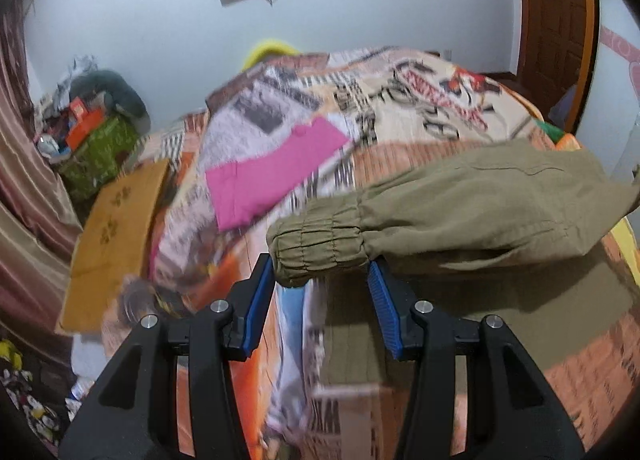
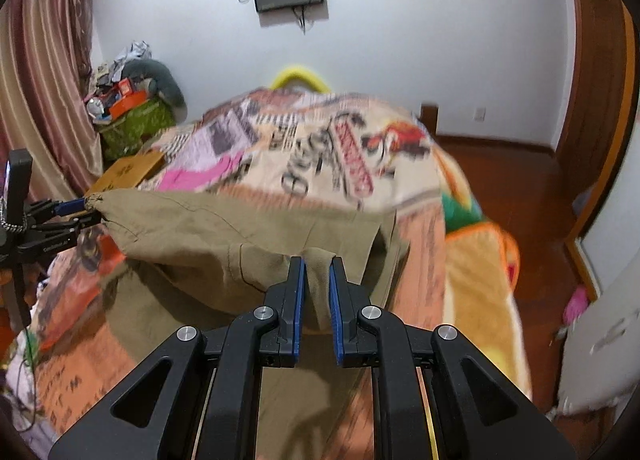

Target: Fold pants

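Olive khaki pants (image 1: pixel 460 212) hang lifted over the bed, stretched between my two grippers. My left gripper (image 1: pixel 322 272) has its jaws wide, with the elastic ankle cuff (image 1: pixel 316 248) resting between the blue pads. In the right wrist view the left gripper (image 2: pixel 80 212) shows at the left edge, at the cuff end of the pants (image 2: pixel 224 236). My right gripper (image 2: pixel 318 264) is shut on a fold of the pants fabric near the waist end. More khaki fabric lies on the bed below.
The bed carries a printed orange and cream blanket (image 2: pixel 340 148). A pink garment (image 1: pixel 272 176) lies on it. A brown cardboard sheet (image 1: pixel 112 244) sits at the bed's left side. Boxes and clutter (image 2: pixel 132 108) stand by the curtain. A wooden door (image 2: pixel 592 100) is at the right.
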A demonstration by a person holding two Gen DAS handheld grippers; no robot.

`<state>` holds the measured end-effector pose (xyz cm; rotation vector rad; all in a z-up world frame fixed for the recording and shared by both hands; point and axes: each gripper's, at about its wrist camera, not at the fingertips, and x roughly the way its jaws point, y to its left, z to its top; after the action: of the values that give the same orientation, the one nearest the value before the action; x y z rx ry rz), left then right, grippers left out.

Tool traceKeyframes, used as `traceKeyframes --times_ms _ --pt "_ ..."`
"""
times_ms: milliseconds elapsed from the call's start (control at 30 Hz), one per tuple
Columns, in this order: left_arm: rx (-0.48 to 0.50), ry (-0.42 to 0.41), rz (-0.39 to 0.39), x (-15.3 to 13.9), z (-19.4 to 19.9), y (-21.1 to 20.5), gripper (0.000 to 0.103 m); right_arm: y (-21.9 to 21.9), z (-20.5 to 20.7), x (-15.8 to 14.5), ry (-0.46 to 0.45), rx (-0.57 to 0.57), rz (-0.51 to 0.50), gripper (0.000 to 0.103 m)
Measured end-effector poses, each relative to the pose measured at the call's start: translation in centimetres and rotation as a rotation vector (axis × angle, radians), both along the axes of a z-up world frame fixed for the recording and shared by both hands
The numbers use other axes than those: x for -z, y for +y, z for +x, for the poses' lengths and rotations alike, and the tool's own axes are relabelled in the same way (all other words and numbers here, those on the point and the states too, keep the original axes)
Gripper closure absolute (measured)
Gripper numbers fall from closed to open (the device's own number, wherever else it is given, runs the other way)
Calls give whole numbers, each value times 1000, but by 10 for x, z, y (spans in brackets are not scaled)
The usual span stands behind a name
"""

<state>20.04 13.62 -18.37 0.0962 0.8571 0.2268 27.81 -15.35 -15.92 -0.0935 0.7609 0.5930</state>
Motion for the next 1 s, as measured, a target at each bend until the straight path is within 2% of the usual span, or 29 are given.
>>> traceKeyframes --times_ms 133,300,400,533,667,733,800,900,933,1000 --pt "2 45 -43 20 -20 2 55 -5 -18 23 55 9 -10 92" --pt "-10 85 -46 39 -37 0 55 -8 -43 50 101 2 -73 92" --pt "-25 95 -75 44 -47 3 55 -13 -53 61 119 17 -109 92" --pt "-48 97 -86 42 -57 7 55 -22 -64 65 143 25 -140 92" --pt "-43 71 -74 25 -62 8 54 -24 -71 55 111 33 -164 92" --pt "-32 50 -62 14 -63 6 45 -24 -72 46 91 33 -157 91" --pt "-15 20 -46 2 -62 1 27 -22 -71 36 69 38 -141 82" --pt "26 -12 -9 -11 -58 -12 19 -15 -72 23 31 30 -110 64" --pt "44 -15 7 -14 -55 -18 18 -13 -73 18 15 23 -103 62" --pt "74 -9 32 -14 -51 -26 16 -5 -74 13 -2 4 -100 51"
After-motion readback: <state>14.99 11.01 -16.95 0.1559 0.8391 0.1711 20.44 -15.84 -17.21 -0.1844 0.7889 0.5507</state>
